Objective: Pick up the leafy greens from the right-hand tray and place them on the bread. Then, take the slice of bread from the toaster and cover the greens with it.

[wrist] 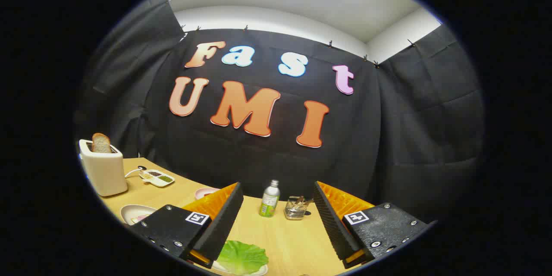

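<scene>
Gripper (276, 220) spread wide, holding nothing — greens (241, 257) lie low between the fingers, maybe on a plate; bread (101, 142) stands in the toaster (103, 171).

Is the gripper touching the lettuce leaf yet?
Apart. The gripper view shows the gripper open, its fingers raised and spread, with the lettuce leaf lying below on its plate, nothing between them.
</scene>
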